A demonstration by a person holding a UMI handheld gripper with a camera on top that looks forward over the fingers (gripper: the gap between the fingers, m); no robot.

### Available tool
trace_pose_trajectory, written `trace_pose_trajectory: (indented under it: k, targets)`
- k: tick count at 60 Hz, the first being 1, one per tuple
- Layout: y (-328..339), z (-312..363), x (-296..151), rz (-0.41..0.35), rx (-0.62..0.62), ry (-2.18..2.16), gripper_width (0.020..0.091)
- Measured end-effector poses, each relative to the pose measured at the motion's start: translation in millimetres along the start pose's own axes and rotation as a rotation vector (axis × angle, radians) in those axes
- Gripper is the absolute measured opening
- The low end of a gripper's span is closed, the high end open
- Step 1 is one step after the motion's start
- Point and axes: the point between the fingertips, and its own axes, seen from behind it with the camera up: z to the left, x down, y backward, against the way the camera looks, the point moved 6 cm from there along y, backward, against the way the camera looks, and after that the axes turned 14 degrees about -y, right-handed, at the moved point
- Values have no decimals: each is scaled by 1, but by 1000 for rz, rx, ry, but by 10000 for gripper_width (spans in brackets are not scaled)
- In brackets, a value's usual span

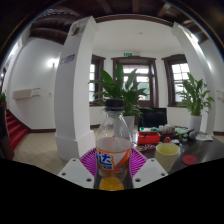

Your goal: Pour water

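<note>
Seemingly early on, the gripper (113, 172) pinches an upright, capped bottle (113, 146) of orange drink between its fingers above the dark table (200, 152), near a yellow cup (167, 153), with no pouring yet visible.

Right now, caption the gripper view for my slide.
Claw closed on an orange drink bottle, yellow cup beyond.
</note>
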Motion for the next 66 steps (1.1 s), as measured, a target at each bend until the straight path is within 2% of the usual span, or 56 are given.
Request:
trace_pose_trajectory:
  k: [11, 14, 21, 35, 51, 59, 63, 66]
  targets:
    - [-6, -6, -10, 43, -10, -286, 379]
    - [-10, -9, -22, 35, -21, -420, 377]
    - [-19, -16, -47, -4, -26, -765, 378]
    - [-26, -33, -75, -147, -59, -1440, 379]
    - [-27, -24, -92, -260, -79, -1930, 379]
    - [-25, -29, -89, -298, -68, -2068, 382]
    - [-11, -23, -84, -286, -63, -2106, 378]
    - [-25, -30, -84, -275, -52, -2114, 378]
